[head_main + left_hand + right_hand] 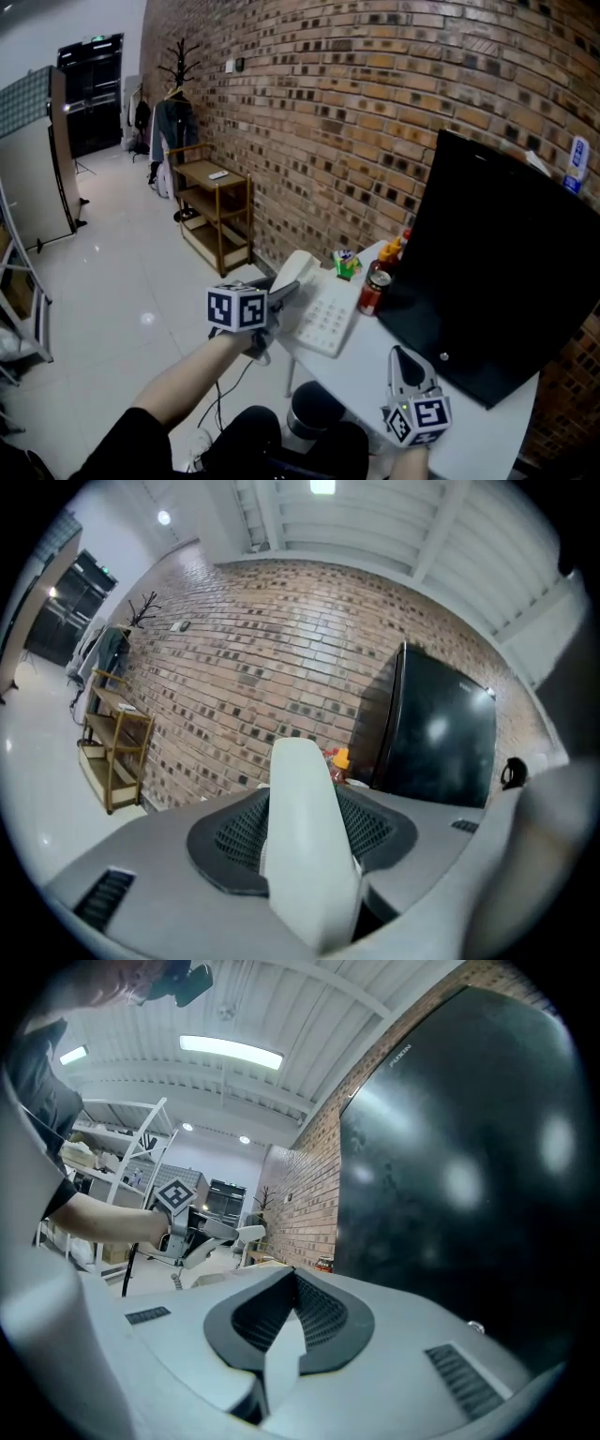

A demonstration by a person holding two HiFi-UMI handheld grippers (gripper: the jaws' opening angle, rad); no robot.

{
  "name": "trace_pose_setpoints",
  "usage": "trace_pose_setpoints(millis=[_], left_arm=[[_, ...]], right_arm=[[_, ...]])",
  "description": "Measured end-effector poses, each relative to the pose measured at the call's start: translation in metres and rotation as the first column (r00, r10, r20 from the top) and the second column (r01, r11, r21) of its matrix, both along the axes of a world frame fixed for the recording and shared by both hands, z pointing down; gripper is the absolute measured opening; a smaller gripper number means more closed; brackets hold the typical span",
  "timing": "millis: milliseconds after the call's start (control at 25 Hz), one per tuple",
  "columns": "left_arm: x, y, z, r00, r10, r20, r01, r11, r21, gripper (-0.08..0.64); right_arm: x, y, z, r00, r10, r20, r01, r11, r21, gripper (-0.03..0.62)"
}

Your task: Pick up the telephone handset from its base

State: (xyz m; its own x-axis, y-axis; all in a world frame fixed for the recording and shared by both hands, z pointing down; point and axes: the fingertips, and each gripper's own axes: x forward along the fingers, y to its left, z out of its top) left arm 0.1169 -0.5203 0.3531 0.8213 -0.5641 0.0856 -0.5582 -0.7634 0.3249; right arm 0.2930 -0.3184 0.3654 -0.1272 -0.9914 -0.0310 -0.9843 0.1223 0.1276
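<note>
Grasping the white telephone handset (293,269) between its two jaws, the left gripper (281,292) points level toward the brick wall (328,94) from the near left corner of the white bench (487,433). The left gripper view shows the handset (309,846) standing lengthwise between the dark ribbed pads, which press on its sides, with its rounded end reaching out past the jaw tips. In the head view the handset sits just beside the left edge of the telephone base (328,319), slanted, with its far end raised. The base lies flat on the bench with its keypad facing up. Seen from the right gripper view, the handset (236,1234) hangs in the left gripper's hold above the level of the bench, apart from the base.

The right gripper (403,361) rests near the front edge of the bench, well apart from the telephone, facing a large black monitor (497,262). Its jaws are closed tip to tip and nothing is between them.

Behind the base, near the monitor, stand a red can (373,291), an orange-topped bottle (390,251) and a small green item (345,262). A wooden shelf unit (217,211) and a coat rack (178,66) stand further along the wall
</note>
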Motion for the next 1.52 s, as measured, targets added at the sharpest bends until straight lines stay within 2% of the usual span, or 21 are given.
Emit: trace_pose_setpoints(millis=[120,200,360,520,680,720,840,1040,1200,1360,1520], left_arm=[[-0.016,0.005,-0.016,0.991,0.034,-0.13,-0.034,0.999,0.0,0.222],[-0.025,0.011,-0.025,0.98,0.078,-0.184,-0.074,0.997,0.033,0.222],[-0.045,0.023,-0.028,0.958,0.174,-0.229,-0.147,0.981,0.129,0.222],[-0.06,0.035,-0.027,0.939,0.213,-0.27,-0.167,0.969,0.184,0.222],[-0.062,0.052,-0.033,0.898,0.284,-0.336,-0.213,0.949,0.232,0.222],[-0.062,0.057,-0.036,0.89,0.302,-0.341,-0.223,0.941,0.253,0.222],[-0.064,0.068,-0.043,0.887,0.335,-0.317,-0.233,0.919,0.318,0.222],[-0.063,0.077,-0.048,0.875,0.381,-0.3,-0.266,0.895,0.358,0.222],[-0.063,0.081,-0.049,0.872,0.396,-0.289,-0.279,0.886,0.372,0.222],[-0.064,0.082,-0.049,0.851,0.417,-0.32,-0.3,0.885,0.356,0.222],[-0.063,0.083,-0.052,0.847,0.426,-0.318,-0.307,0.881,0.36,0.222]], right_arm=[[0.0,-0.001,0.003,1.0,-0.017,0.002,0.017,1.0,0.002,0.008],[0.0,-0.001,0.004,1.0,-0.028,-0.011,0.028,1.0,0.0,0.008],[0.012,0.004,0.005,0.998,-0.005,-0.057,0.004,1.0,-0.022,0.008],[0.014,0.005,0.005,0.999,0.004,-0.035,-0.005,0.999,-0.033,0.008],[0.005,0.002,0.004,0.999,-0.025,-0.025,0.024,0.999,-0.035,0.008],[0.005,0.001,0.005,0.999,-0.032,-0.021,0.031,0.999,-0.035,0.008],[0.005,-0.002,0.007,0.999,-0.042,-0.013,0.042,0.998,-0.039,0.008],[0.004,-0.004,0.01,0.998,-0.062,-0.017,0.061,0.997,-0.042,0.008],[0.003,-0.005,0.01,0.997,-0.07,-0.017,0.069,0.997,-0.044,0.008],[0.007,-0.005,0.01,0.997,-0.07,0.018,0.07,0.997,-0.04,0.008],[0.012,-0.009,0.008,0.997,-0.074,0.035,0.075,0.997,-0.034,0.008]])
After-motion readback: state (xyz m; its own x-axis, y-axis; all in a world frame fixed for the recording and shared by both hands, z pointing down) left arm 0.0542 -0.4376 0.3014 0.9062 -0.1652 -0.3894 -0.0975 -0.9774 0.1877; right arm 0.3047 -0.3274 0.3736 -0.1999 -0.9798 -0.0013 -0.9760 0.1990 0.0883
